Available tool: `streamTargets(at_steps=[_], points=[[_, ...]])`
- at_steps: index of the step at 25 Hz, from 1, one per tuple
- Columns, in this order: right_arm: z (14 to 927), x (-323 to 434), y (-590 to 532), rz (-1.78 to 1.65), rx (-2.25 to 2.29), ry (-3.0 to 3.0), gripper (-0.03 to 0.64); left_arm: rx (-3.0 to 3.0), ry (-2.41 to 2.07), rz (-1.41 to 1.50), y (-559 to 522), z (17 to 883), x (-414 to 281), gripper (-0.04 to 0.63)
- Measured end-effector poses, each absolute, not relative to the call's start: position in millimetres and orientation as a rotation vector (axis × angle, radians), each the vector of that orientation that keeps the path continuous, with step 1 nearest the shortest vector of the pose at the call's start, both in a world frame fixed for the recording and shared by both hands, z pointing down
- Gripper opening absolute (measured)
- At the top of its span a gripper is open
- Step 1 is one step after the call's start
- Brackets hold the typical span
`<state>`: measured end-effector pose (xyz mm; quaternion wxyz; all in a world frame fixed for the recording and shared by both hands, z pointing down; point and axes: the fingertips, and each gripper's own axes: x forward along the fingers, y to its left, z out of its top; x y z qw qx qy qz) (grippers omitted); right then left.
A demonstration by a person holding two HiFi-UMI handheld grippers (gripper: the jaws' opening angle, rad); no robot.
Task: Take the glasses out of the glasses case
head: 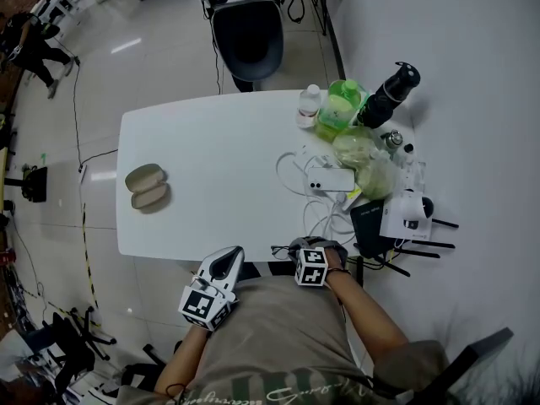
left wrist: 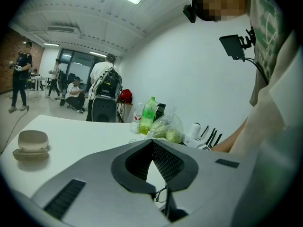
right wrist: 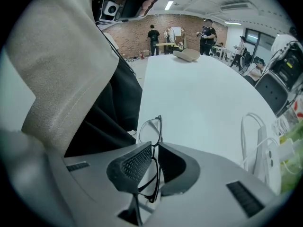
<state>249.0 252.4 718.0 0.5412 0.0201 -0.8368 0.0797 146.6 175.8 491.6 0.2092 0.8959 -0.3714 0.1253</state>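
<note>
The beige glasses case (head: 146, 187) lies open on the left of the white table (head: 219, 150); it also shows as the case (left wrist: 31, 144) and far off as the case (right wrist: 187, 55). At the table's near edge my right gripper (head: 305, 245) is shut on the thin black-framed glasses (head: 283, 249). In the right gripper view the glasses (right wrist: 152, 126) stand upright, pinched at the frame between the jaws of the gripper (right wrist: 155, 144). My left gripper (head: 221, 264) hovers by the near edge, far from the case. Its tips (left wrist: 152, 141) meet with nothing between them.
On the right of the table stand a green bottle (head: 342, 104), a black bottle (head: 390, 91), a clear bag (head: 363, 154), a white charger with cables (head: 329, 180) and a white router (head: 407, 213). A black chair (head: 246, 36) stands behind the table. People stand in the room's background.
</note>
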Motion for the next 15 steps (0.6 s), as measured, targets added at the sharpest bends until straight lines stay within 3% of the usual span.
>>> streamTargets(at_steps=[8,15], points=[[713.4,248.4,244.5,0.191,0.081,-2.005,0.072,2.477,-1.040,0.357,185.1,492.9,144.3,0.006],[700.1,247.9,237.6,0.195,0.119,-2.042,0.072,2.432,-1.103,0.380,200.0,492.4,130.5,0.006]])
